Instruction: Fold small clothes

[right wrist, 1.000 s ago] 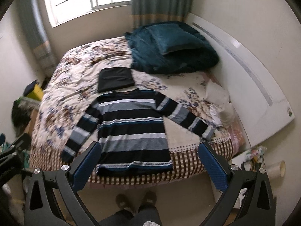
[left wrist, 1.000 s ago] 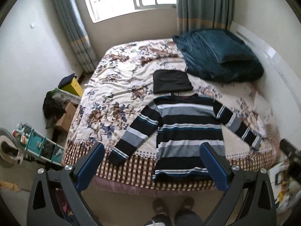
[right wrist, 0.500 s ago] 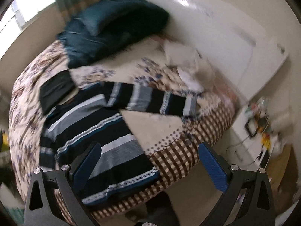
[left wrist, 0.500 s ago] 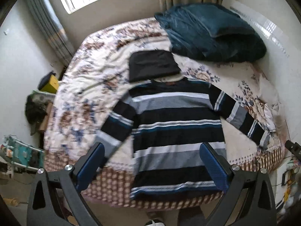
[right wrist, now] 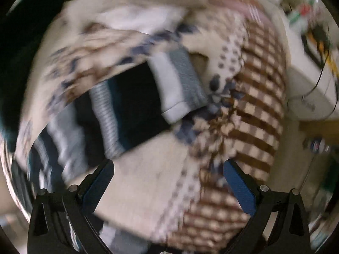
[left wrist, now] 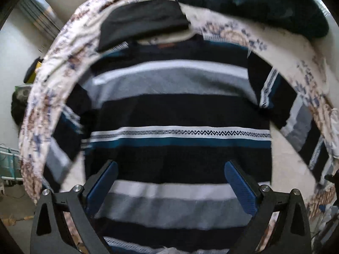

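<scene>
A striped sweater [left wrist: 178, 114] in black, grey, white and teal lies flat on the bed, sleeves spread. My left gripper [left wrist: 170, 185] is open and empty, close above the sweater's lower body. In the right wrist view the sweater's right sleeve [right wrist: 135, 97] runs across the bedspread, its grey and white cuff [right wrist: 180, 84] near the bed's corner. My right gripper [right wrist: 167, 183] is open and empty, low over the bedspread just short of that sleeve. This view is blurred.
A folded black garment [left wrist: 144, 21] lies just beyond the sweater's collar. A dark teal quilt [left wrist: 264, 2] is heaped at the bed's head. The floral bedspread [left wrist: 63, 48] has a brown checked border [right wrist: 258, 114] hanging over the edge. Cluttered furniture [right wrist: 309, 48] stands right of the bed.
Both grippers have moved in close over the bed. The left has come down over the sweater's body; the right has swung right and down toward the right sleeve's cuff. Both stay open.
</scene>
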### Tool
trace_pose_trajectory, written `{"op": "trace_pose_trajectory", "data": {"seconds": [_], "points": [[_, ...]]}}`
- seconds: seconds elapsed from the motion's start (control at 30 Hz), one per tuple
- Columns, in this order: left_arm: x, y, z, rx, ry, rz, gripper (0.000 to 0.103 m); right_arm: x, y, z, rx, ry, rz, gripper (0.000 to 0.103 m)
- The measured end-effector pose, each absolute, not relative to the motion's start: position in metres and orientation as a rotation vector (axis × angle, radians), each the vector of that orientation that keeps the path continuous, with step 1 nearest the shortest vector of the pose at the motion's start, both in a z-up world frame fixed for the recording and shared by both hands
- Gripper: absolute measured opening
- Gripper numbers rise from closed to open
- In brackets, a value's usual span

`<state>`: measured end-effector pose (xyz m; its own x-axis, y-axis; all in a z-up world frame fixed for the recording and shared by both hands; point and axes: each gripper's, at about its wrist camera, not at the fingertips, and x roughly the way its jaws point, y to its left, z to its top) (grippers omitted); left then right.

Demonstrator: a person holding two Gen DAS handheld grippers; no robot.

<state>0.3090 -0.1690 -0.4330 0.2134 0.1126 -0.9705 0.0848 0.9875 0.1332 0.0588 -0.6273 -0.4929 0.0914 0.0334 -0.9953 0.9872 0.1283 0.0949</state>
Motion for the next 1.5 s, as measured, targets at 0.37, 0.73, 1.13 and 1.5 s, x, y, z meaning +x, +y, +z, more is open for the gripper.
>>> {"op": "trace_pose_trajectory", "data": {"seconds": [0.37,0.73,1.13,1.5], "points": [[0.347,-0.195,-0.525,0.226,1.423,0.007,0.103,0.053,-0.667,-0.550,1.266,0.842,-1.264,0.085],[0.368,-0.192,-0.539,0.199,1.418,-0.010,0.103,0.106,-0.682,-0.522,1.144,0.804,-1.278,0.015],[0.377,-0.117,-0.510,0.203,1.343,0.099,0.103,0.272,-0.545,-0.406,0.850,0.905,-0.739,0.013],[0.411,0.028,-0.501,0.286,1.275,0.366,0.103,0.435,-0.268,-0.445,0.619,1.112,-0.252,0.013]]}}
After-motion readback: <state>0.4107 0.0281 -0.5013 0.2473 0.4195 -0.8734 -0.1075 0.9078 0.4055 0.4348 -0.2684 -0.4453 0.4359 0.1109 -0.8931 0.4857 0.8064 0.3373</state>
